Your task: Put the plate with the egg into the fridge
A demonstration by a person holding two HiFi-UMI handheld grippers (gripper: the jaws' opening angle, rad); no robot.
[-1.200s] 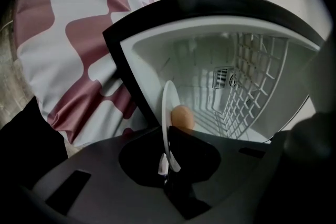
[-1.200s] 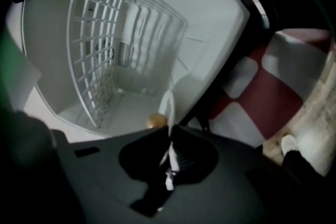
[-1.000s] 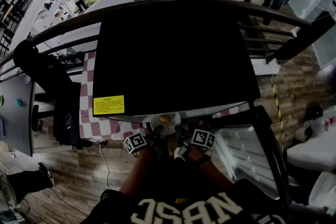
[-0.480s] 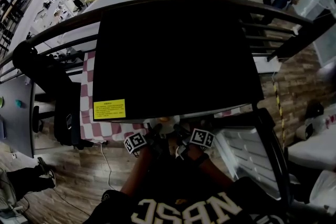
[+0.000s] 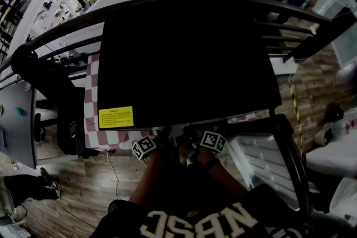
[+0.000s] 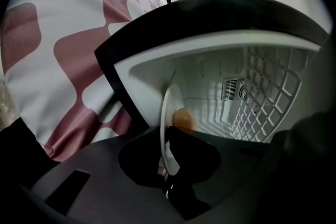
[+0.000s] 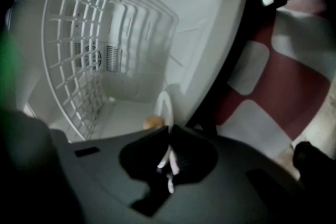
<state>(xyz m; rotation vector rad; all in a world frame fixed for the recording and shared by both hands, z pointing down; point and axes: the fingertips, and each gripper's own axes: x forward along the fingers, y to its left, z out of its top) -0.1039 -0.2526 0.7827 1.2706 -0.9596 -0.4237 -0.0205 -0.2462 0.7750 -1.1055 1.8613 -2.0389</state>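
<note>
The plate (image 6: pixel 167 128) with the egg (image 6: pixel 182 119) is just inside the open fridge (image 5: pixel 184 58), not yet set down. The left tool (image 6: pixel 170 165) and the right tool (image 7: pixel 169 157) each pinch its rim, jaws almost closed. A second ago the egg still showed at the fridge's near edge. Now the black top hides it, so I'd say only the setting down remains. The print on the yellow label (image 5: pixel 116 117) is too small to read.

Yellow label (image 5: pixel 116 117) on fridge (image 5: pixel 184 58) top, print unreadable, shirt lettering (image 5: pixel 195 224) unclear
</note>
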